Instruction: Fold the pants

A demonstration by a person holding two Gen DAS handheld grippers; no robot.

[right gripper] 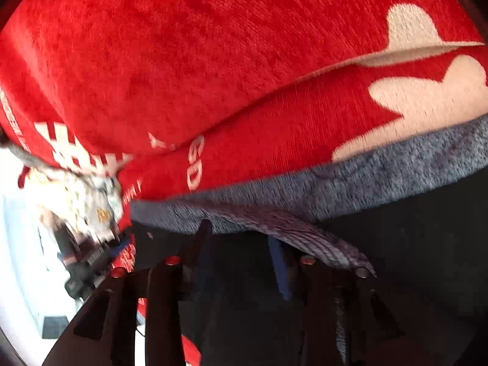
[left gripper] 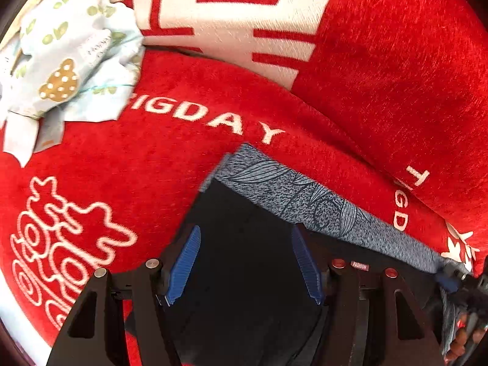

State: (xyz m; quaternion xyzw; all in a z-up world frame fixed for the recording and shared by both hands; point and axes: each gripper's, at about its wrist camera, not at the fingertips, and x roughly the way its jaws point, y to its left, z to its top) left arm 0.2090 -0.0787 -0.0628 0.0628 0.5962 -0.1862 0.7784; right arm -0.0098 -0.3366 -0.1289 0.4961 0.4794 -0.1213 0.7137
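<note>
Black pants (left gripper: pixel 244 244) with a grey-blue patterned waistband (left gripper: pixel 305 201) lie on a red sofa cushion (left gripper: pixel 122 158). My left gripper (left gripper: pixel 245 262) is open, its blue pads (left gripper: pixel 184 265) spread over the black fabric near the waistband's left end. My right gripper (right gripper: pixel 241 262) is open over the same pants (right gripper: pixel 396 274), fingers at the grey waistband (right gripper: pixel 335 183), part of which drapes over its right finger. The right gripper also shows at the far right of the left wrist view (left gripper: pixel 457 277).
A crumpled pale blue printed garment (left gripper: pixel 70 58) lies at the cushion's back left. Red back cushions with white lettering (left gripper: pixel 381 61) rise behind. The sofa's edge and a white floor (right gripper: pixel 18 228) are at the left of the right wrist view.
</note>
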